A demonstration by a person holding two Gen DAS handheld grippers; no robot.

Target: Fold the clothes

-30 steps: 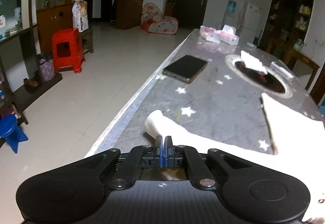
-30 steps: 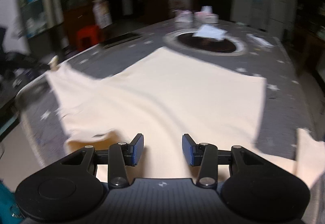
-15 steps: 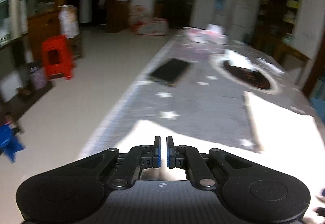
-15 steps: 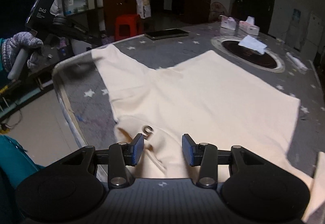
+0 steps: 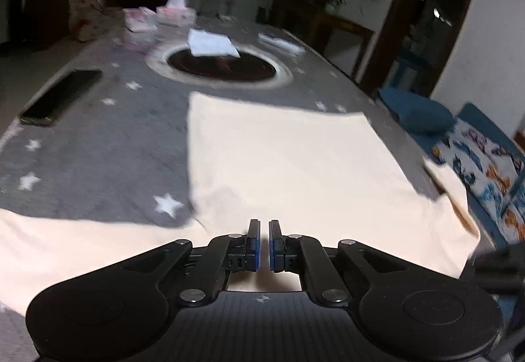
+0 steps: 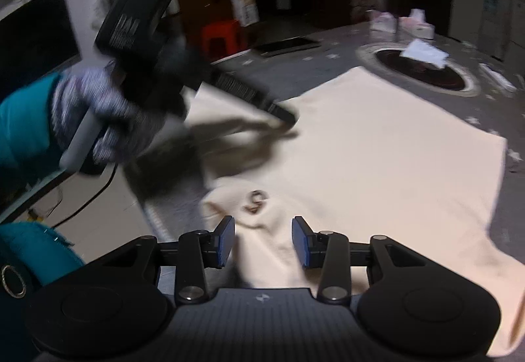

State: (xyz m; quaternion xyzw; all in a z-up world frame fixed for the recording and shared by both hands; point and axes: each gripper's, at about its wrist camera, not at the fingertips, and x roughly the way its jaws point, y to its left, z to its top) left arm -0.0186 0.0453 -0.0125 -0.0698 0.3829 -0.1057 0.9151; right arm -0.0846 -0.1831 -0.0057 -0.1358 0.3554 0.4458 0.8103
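Observation:
A cream T-shirt [image 5: 282,165] lies spread on the grey star-patterned table [image 5: 98,138], one sleeve [image 5: 65,240] stretching left. My left gripper [image 5: 264,244] hangs over the shirt with its jaws nearly shut; a narrow gap shows and nothing visible is pinched. From the right wrist the same shirt [image 6: 377,145] fills the middle, its collar with a label [image 6: 254,201] just ahead of my open, empty right gripper [image 6: 264,240]. My left gripper [image 6: 288,114], held by a gloved hand [image 6: 98,119], points its tip down onto the shirt near the left shoulder.
A dark tablet [image 5: 60,97] lies near the table's left edge. A round black hotplate inset [image 5: 220,65] with a white paper on it sits beyond the shirt. Tissue packs [image 5: 157,19] stand at the far end. A blue sofa [image 5: 485,158] is right of the table.
My left gripper let go of the sleeve and swung right, over the shirt's body. Its jaws parted slightly. The right gripper stayed open near the collar.

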